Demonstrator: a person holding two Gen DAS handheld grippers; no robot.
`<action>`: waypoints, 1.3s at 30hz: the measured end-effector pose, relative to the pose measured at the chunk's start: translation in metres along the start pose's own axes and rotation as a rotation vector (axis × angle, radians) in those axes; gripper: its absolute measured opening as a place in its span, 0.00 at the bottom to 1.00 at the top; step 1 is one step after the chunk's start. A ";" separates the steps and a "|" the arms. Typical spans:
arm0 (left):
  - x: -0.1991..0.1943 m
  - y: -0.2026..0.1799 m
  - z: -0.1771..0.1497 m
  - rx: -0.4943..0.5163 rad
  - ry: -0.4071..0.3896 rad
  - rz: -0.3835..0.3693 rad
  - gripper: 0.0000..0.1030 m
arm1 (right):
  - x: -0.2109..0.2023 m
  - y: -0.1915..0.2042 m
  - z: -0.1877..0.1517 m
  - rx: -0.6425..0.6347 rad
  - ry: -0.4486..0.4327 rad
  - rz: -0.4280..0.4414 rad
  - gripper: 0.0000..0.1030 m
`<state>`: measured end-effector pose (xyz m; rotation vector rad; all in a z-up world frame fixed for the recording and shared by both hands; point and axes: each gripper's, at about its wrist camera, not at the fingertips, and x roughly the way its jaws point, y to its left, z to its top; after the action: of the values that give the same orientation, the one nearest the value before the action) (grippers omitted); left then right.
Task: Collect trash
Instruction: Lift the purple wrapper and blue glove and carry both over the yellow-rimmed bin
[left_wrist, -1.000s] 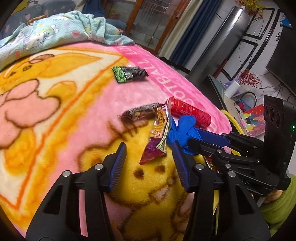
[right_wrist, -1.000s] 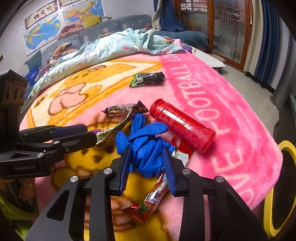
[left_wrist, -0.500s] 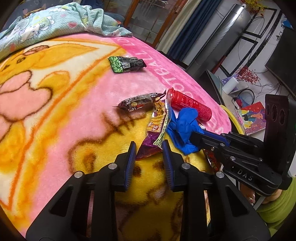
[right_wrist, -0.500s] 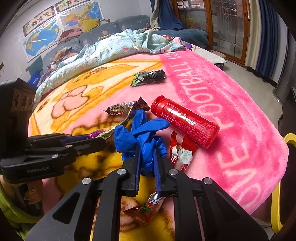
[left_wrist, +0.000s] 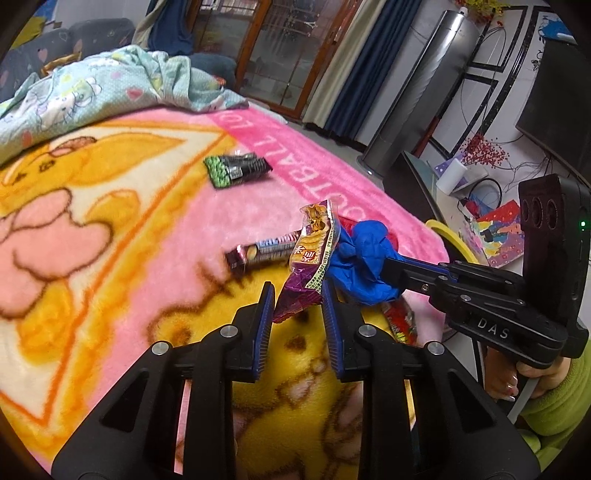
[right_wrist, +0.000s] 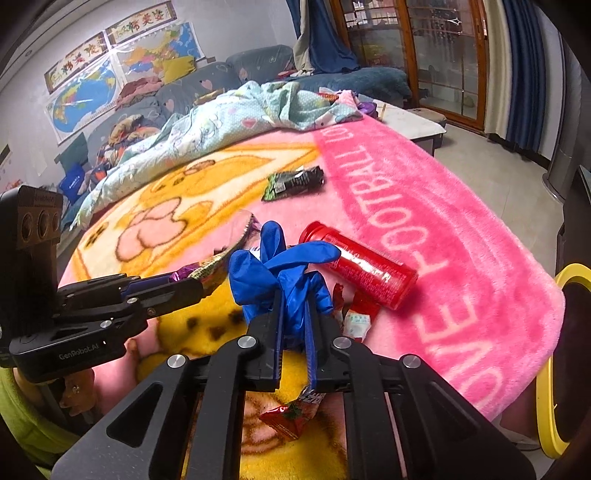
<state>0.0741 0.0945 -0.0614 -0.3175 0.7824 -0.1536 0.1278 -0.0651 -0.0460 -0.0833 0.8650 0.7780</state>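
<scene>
Already the left gripper (left_wrist: 297, 295) pinches the lower end of a purple snack wrapper (left_wrist: 312, 254) above the pink blanket (left_wrist: 155, 236), so lifting it straight up should avoid snagging the dark candy wrapper (left_wrist: 264, 251) beside it. Further right, the right gripper (right_wrist: 293, 314) is clamped on the blue glove (right_wrist: 280, 269), near the red tube (right_wrist: 360, 267); a firm squeeze matters, since the limp glove could slip free.

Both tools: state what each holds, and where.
Left tool: purple snack wrapper, by its lower end. Right tool: blue glove, at its bunched middle.

The blue glove (left_wrist: 364, 258) hides most of the red tube (left_wrist: 347, 222).
</scene>
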 end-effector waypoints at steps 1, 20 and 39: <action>-0.002 -0.001 0.001 0.002 -0.008 -0.002 0.19 | -0.002 -0.001 0.001 0.003 -0.005 0.000 0.09; -0.023 -0.035 0.011 0.052 -0.091 -0.012 0.18 | -0.038 -0.022 0.012 0.059 -0.083 -0.019 0.08; -0.024 -0.076 0.021 0.092 -0.111 -0.022 0.18 | -0.076 -0.061 0.022 0.137 -0.182 -0.061 0.08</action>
<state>0.0707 0.0341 -0.0062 -0.2451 0.6599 -0.1909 0.1514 -0.1456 0.0082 0.0809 0.7371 0.6570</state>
